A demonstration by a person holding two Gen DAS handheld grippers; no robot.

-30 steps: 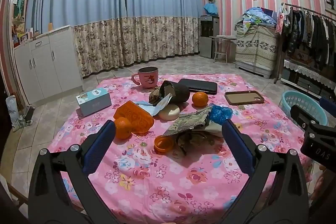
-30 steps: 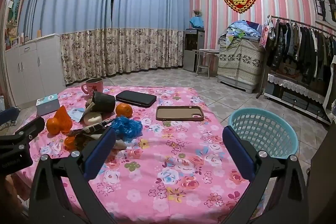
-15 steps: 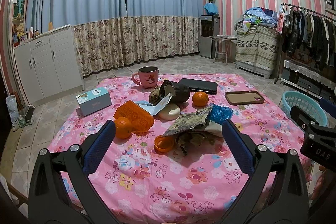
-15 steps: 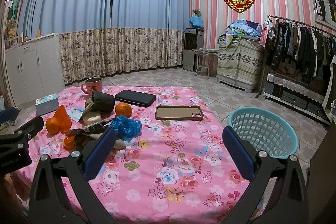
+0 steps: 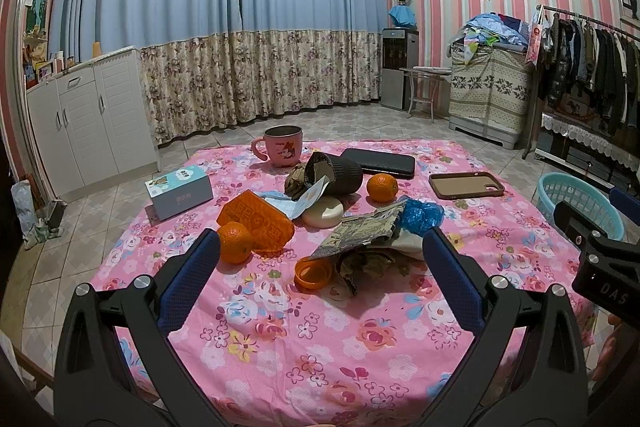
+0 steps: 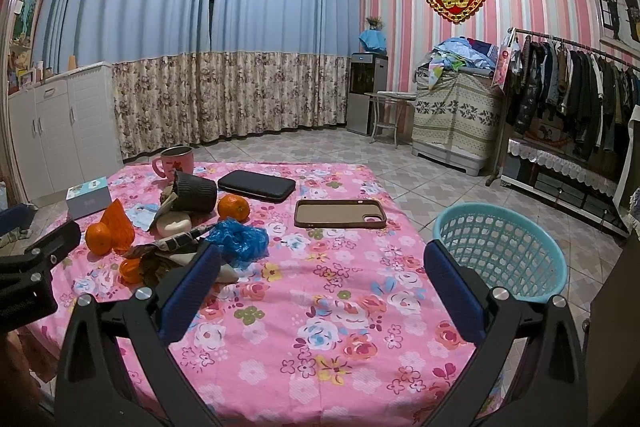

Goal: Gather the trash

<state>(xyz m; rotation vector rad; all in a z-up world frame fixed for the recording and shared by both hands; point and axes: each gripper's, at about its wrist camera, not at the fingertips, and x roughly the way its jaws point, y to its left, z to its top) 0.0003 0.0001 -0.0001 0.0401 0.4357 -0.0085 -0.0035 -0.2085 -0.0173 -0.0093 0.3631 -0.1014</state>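
Note:
Trash lies in a heap on the pink floral table (image 5: 280,339): a crumpled printed wrapper (image 5: 360,231), a blue plastic bag (image 5: 420,213), an orange lid (image 5: 314,273), an orange packet (image 5: 256,217) and a tipped dark paper cup (image 5: 340,173). A teal basket (image 6: 500,247) stands on the floor off the table's right edge. My left gripper (image 5: 320,251) is open and empty, above the table's near side, facing the heap. My right gripper (image 6: 322,259) is open and empty, to the right of the heap; the blue bag (image 6: 238,239) shows by its left finger.
On the table stand a pink mug (image 5: 282,145), a tissue box (image 5: 178,191), two oranges (image 5: 234,241) (image 5: 382,187), a black case (image 5: 380,163), a brown phone case (image 5: 466,185) and a cream disc (image 5: 322,213). White cabinets (image 5: 88,115) at left, clothes rack (image 6: 568,99) at right.

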